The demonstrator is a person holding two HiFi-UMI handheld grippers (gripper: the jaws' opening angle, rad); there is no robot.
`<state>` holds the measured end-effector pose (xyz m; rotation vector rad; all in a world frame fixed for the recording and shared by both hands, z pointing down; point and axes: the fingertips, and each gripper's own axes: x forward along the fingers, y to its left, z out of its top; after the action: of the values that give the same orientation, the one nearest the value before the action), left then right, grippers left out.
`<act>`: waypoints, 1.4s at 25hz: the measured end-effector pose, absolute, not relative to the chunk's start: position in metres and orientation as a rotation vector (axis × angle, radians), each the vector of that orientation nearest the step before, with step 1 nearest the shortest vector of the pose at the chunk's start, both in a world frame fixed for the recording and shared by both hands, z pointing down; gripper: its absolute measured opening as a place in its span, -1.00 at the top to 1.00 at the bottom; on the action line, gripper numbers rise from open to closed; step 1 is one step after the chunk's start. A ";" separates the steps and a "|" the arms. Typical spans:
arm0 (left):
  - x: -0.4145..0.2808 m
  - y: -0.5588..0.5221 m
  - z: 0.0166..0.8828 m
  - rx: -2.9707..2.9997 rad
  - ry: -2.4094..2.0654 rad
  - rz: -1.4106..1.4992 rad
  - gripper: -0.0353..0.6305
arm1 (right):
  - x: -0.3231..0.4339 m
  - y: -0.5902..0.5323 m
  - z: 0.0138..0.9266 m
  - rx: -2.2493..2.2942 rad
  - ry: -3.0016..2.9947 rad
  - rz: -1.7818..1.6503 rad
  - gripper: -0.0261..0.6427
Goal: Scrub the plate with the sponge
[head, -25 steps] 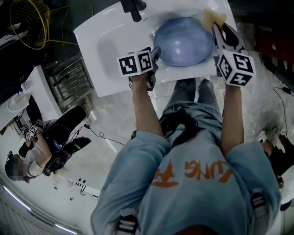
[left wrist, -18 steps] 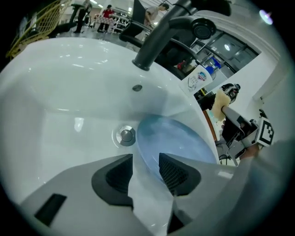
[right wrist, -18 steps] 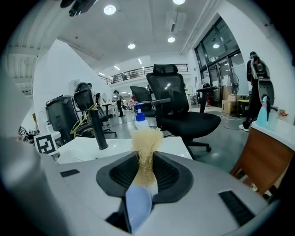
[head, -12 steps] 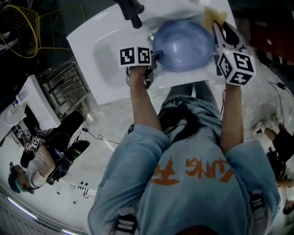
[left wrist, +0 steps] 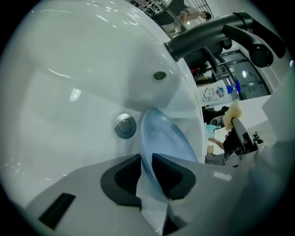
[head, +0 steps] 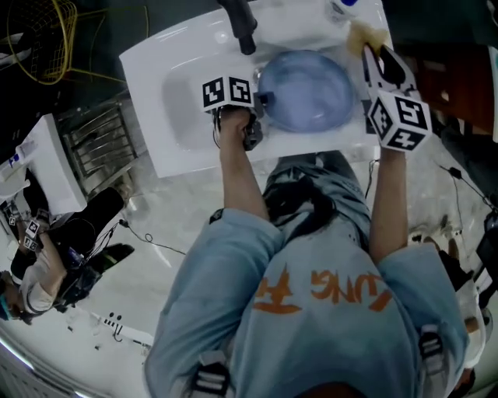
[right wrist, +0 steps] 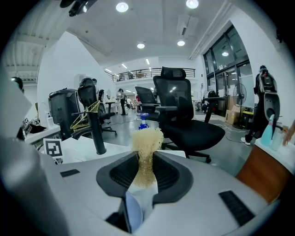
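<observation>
From up here the biggest thing I have in front of me is the white basin (head: 179, 109), set at a slant across the far part of the head view, with bare white bowl on its left side. The blue plate (head: 305, 92) lies in the right part of the bowl, hollow side up, just right of the black faucet (head: 241, 23) that rises from the far rim. My left tool (head: 261, 97) reaches in from the near side at the plate's left edge. Its jaws have just been closing, and in the left gripper view they are clamped on the plate's rim, which runs up between the two dark pads (left wrist: 170, 175) with the plate (left wrist: 161, 138) rising edge-on beyond them. My right tool (head: 369, 50) sits at the basin's far right corner, past the plate's right rim. In the right gripper view its jaws are pinched together on the yellow mesh sponge (right wrist: 146, 147), whose frayed top stands up above the pads. In that view the sponge has only open room behind it, so it is off the plate. Small things last: the round metal drain (left wrist: 125, 126) sits on the basin floor just left of the plate, and the little overflow hole (left wrist: 159, 75) is on the basin wall under the faucet spout
</observation>
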<state>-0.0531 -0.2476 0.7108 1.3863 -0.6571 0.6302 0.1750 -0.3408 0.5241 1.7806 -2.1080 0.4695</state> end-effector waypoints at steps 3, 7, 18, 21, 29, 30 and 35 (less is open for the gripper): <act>-0.058 -0.252 0.702 1.378 -0.719 0.585 0.67 | 0.169 -0.343 0.515 1.758 -2.149 0.442 0.64; -0.065 -0.251 0.687 1.399 -0.833 0.542 0.73 | 0.167 -0.341 0.497 1.738 -2.208 0.394 0.64; -0.086 -0.230 0.618 1.452 -1.138 0.306 0.81 | 0.165 -0.314 0.452 1.629 -2.385 0.324 0.64; -0.098 -0.201 0.601 1.465 -1.193 0.278 0.82 | 0.162 -0.289 0.446 1.627 -2.415 0.336 0.64; -0.090 -0.146 0.527 1.543 -1.328 0.105 0.82 | 0.176 -0.238 0.394 1.548 -2.490 0.297 0.64; -0.086 -0.142 0.523 1.557 -1.341 0.070 0.82 | 0.179 -0.236 0.396 1.535 -2.508 0.291 0.64; -0.074 -0.125 0.493 1.636 -1.384 -0.095 0.82 | 0.170 -0.222 0.382 1.442 -2.588 0.232 0.64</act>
<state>-0.0740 -0.1247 0.4930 1.6363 -1.3840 -0.0950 0.1700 -0.2217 0.3821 1.4416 -2.5876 0.2320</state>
